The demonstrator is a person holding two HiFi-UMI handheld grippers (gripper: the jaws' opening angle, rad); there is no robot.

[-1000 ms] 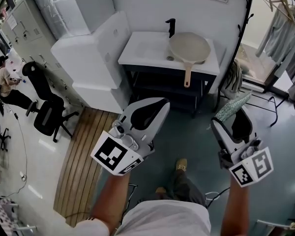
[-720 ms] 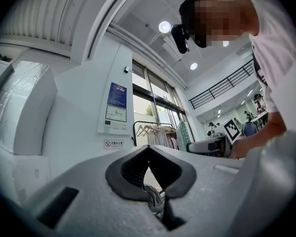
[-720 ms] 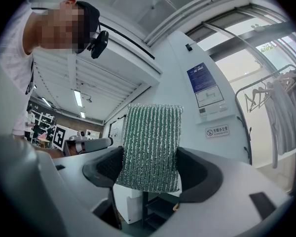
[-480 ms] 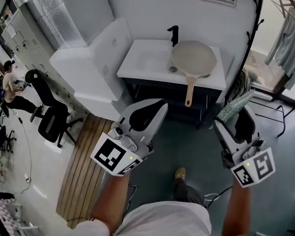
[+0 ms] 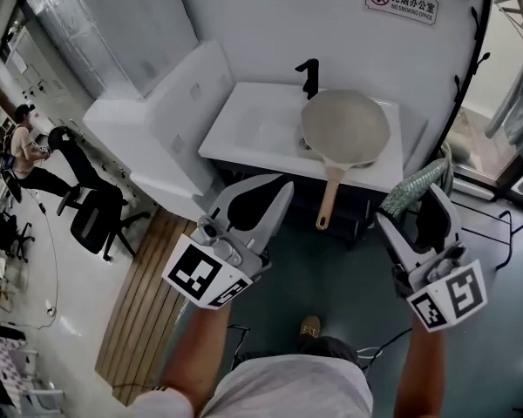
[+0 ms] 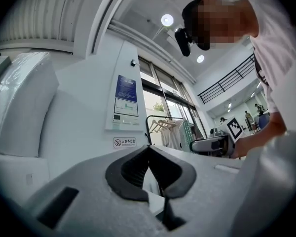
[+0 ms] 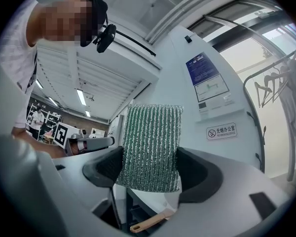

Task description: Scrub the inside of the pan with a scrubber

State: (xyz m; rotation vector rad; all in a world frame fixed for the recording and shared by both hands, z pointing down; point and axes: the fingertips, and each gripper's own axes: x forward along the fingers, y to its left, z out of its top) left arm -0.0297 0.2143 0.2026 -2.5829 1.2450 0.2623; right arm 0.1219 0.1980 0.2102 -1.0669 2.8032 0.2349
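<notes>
Nearest the camera, both claws are held out level in front of the person, well short of the work. The left claw (image 5: 277,190) is pressed together with nothing in it; its own view shows the dark pads (image 6: 138,169) meeting at the tip. The right claw (image 5: 416,209) is pinching the scrubber (image 5: 416,186), a green ribbed pad that stands upright between the jaws and rises well above them (image 7: 150,147).

Beyond a stretch of bare floor stands the white tabletop (image 5: 244,133) with its sink. The pan (image 5: 344,127) lies over the basin just in front of the black faucet (image 5: 309,77), hollow side apparently up, its long pale handle (image 5: 329,200) overhanging the front edge toward the person.

This looks like the approach, with scrubbing not yet begun. To do it well, I would close in until the pan sits under the right claw, then tip that claw down so the free end of the scrubber lies flat on the pan's floor. The empty left claw could take the overhanging handle first, since a pan perched over a basin is likely to slide or rock under pressure
</notes>
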